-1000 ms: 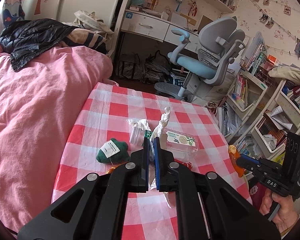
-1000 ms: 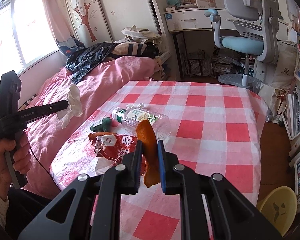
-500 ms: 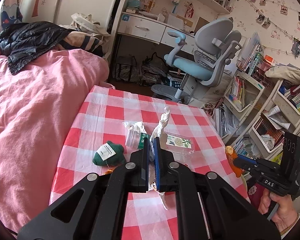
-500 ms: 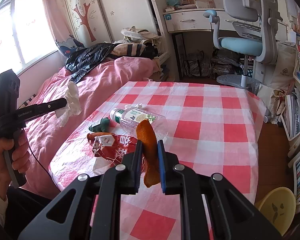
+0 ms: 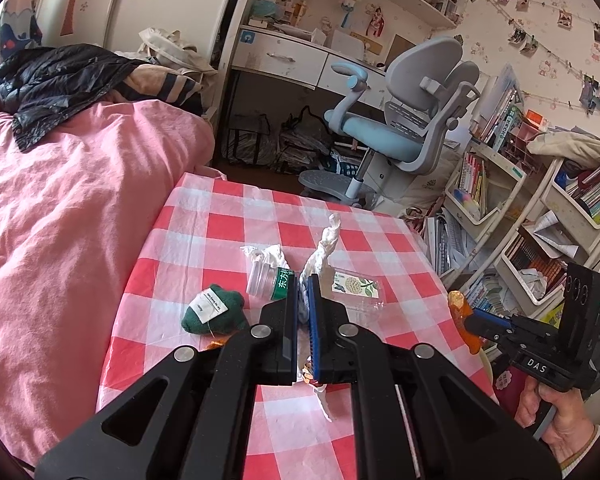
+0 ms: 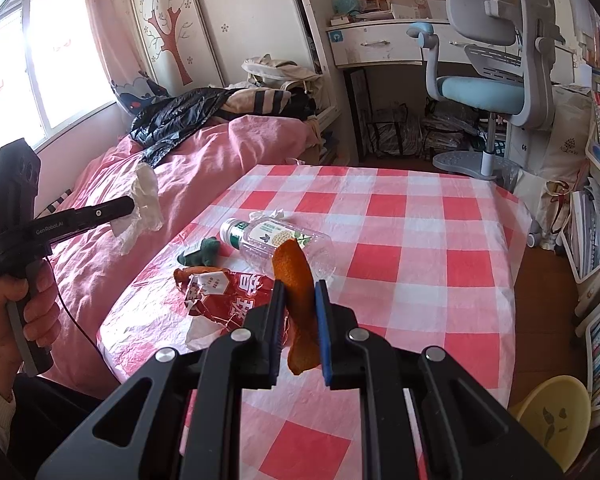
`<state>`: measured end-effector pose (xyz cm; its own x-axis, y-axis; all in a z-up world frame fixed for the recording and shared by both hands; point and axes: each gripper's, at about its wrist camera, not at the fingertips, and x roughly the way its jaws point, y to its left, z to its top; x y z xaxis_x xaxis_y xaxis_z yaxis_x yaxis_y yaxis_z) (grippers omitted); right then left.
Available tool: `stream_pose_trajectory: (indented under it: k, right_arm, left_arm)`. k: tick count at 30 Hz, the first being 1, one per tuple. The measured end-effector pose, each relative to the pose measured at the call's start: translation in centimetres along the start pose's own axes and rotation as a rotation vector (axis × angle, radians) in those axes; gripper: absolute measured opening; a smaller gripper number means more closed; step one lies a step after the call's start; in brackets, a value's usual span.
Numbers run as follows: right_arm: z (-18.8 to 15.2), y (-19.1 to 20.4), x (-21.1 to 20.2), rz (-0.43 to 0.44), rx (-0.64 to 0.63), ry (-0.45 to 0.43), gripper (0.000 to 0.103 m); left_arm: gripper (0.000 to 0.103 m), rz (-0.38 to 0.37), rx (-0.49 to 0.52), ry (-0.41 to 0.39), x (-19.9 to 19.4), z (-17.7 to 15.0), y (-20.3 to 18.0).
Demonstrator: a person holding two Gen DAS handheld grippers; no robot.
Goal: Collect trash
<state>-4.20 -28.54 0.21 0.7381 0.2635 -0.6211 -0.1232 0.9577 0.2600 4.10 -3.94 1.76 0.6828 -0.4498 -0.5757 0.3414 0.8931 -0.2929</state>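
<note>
While a pink bed fills the left side of the room, with a black jacket heaped at its far end, the table beside it wears a red-and-white checked cloth and carries most of the trash. Beyond the table stand a grey and blue desk chair and, to the right, crowded bookshelves. A yellow bin sits on the floor at the table's near right corner, seen from the right wrist.

On the cloth, a clear plastic bottle with a green cap lies on its side. Just in front of it, toward the near left edge, lies a crumpled red snack wrapper. A small dark green cloth lump with a white tag rests left of the bottle's cap, and a bit of crumpled white paper sits just beyond the bottle's neck.

2 grippers hang above the table, each in a hand. The left gripper has its fingers clamped on a twisted white tissue, which sticks up past the tips. The right gripper pinches a strip of orange peel between its fingers, lifted clear of the cloth; the peel pokes out above and below the pads.
</note>
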Motion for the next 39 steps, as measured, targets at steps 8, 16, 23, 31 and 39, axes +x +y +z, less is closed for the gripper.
stream_pose_trajectory:
  k: [8,16,23,31,39]
  right_arm:
    - [0.05,-0.03,-0.03,-0.001,-0.001,0.0,0.016]
    - [0.07,-0.26,-0.09,-0.001,-0.003,0.002,0.016]
    - [0.07,-0.13,-0.03,-0.001,-0.003,0.002,0.016]
    - [0.08,-0.02,0.02,-0.002,-0.003,0.002,0.016]
    - [0.1,0.07,0.06,-0.003,-0.004,0.003,0.016]
  left_arm:
    - [0.005,0.0,0.001,0.0,0.0,-0.04,-0.04]
    - [0.005,-0.001,0.001,0.0,0.01,-0.05,-0.06]
    - [0.005,-0.001,0.001,-0.001,-0.01,-0.08,-0.04]
    - [0.005,-0.002,0.002,0.0,0.0,-0.08,-0.05]
    - [0.005,-0.003,0.003,0.0,-0.01,-0.1,-0.03]
